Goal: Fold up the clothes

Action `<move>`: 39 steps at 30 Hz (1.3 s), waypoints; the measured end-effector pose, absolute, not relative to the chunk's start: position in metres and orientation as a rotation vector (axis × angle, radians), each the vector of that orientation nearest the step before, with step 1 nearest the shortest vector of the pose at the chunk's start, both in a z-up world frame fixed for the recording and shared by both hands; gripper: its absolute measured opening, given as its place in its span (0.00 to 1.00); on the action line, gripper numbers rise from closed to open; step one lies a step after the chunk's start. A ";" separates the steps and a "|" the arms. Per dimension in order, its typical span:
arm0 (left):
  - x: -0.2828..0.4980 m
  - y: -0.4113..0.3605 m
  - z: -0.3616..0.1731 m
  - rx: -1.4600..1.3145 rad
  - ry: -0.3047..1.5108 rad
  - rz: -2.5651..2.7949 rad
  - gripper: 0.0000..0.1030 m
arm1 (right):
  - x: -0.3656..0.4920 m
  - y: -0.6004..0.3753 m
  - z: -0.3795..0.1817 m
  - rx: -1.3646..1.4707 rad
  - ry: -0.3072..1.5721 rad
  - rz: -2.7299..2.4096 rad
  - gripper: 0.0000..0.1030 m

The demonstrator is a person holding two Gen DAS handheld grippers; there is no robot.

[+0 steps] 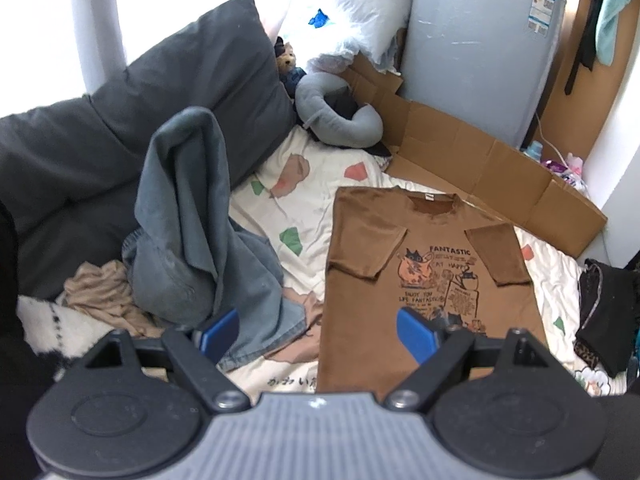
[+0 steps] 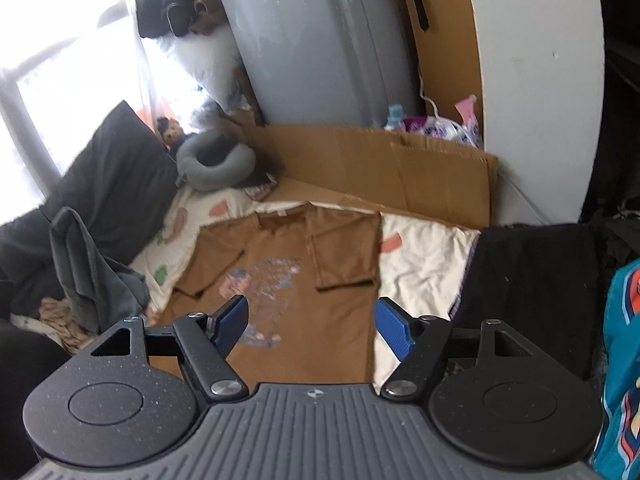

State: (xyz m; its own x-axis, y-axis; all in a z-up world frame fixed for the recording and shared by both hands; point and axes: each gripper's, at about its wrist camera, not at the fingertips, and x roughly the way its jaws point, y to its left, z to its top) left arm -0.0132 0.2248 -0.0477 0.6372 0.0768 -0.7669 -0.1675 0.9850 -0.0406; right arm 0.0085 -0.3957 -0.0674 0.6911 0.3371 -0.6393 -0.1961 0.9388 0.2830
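On the bed (image 1: 308, 216): one brown printed cotton T-shirt (image 1: 424, 280), sleeves folded inward.
Left edge: one grey-blue garment heap (image 1: 192, 232).
Left gripper (image 1: 320, 340): fingers wide, empty.
Right gripper (image 2: 310, 330): fingers wide, empty.

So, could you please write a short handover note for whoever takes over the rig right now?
Left gripper: open, holding nothing, above the shirt's hem.
Right gripper: open, holding nothing, above the shirt's lower half.
Brown T-shirt: flat on the patterned sheet, print up, both sides and sleeves already folded inward.
Left to do: likely fold it bottom to collar, then start on the grey-blue heap and beige garment to the left.
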 end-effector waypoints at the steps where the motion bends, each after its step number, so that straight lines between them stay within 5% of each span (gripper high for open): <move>1: -0.014 0.224 -0.054 -0.111 0.872 0.140 0.85 | 0.007 -0.396 -0.075 0.199 0.760 0.296 0.73; 15: -0.025 0.226 -0.168 -0.181 0.948 0.154 0.76 | 0.000 -0.385 -0.197 0.207 0.925 0.269 0.71; 18: -0.028 0.224 -0.194 -0.198 0.963 0.152 0.72 | 0.002 -0.384 -0.221 0.235 0.981 0.287 0.55; 23: -0.027 0.219 -0.236 -0.209 1.008 0.144 0.66 | 0.006 -0.381 -0.249 0.249 1.032 0.283 0.54; 39: -0.024 0.233 -0.341 -0.208 1.191 0.256 0.28 | 0.016 -0.381 -0.341 0.236 1.211 0.173 0.36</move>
